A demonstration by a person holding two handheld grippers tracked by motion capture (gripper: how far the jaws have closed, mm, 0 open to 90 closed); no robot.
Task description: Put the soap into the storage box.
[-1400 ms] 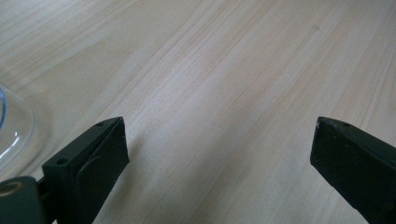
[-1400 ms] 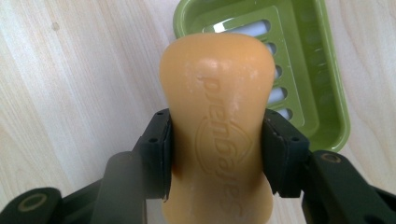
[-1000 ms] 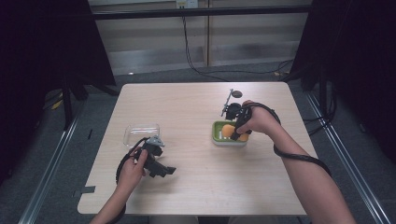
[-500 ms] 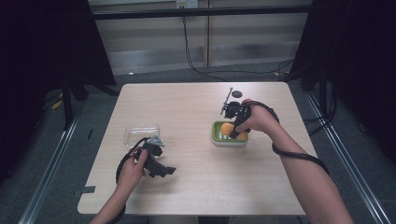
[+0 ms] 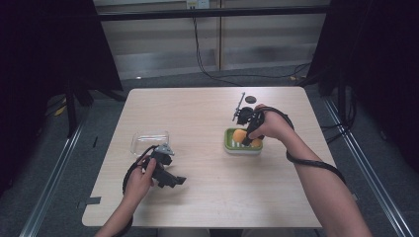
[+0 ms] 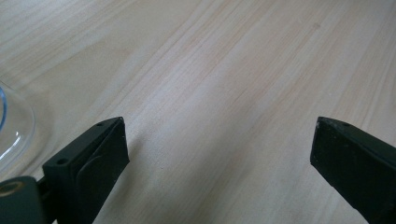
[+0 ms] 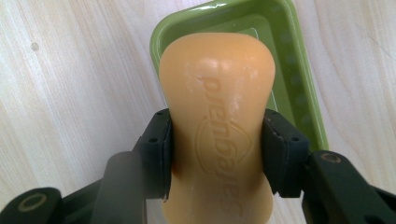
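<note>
Nearest the person, the left gripper [image 5: 165, 174] rests low over the bare wooden table [image 5: 197, 113], its jaws wide apart with nothing between them. Just beyond it, toward the left edge, sits a clear container [image 5: 149, 141]; its curved rim also shows at the side of the left gripper view.

Farther across, on the right, the right gripper [image 7: 217, 154] is clamped on an orange soap [image 7: 217, 102], both pads pressing the bar's narrow waist. The soap hangs over a green dish [image 7: 306, 107] and partly past its near edge; whether it touches the dish cannot be told. From the high view, a second orange piece [image 5: 256, 143] appears in the dish beside the held bar. Behind the dish lie a thin dark tool [image 5: 239, 106] and a small dark disc [image 5: 251, 99].

The step in hand looks like moving the soap, either lifting it from the dish or setting it in. The next move calls for a firm hold on the slippery bar and a straight, level travel clear of the dish rim.
</note>
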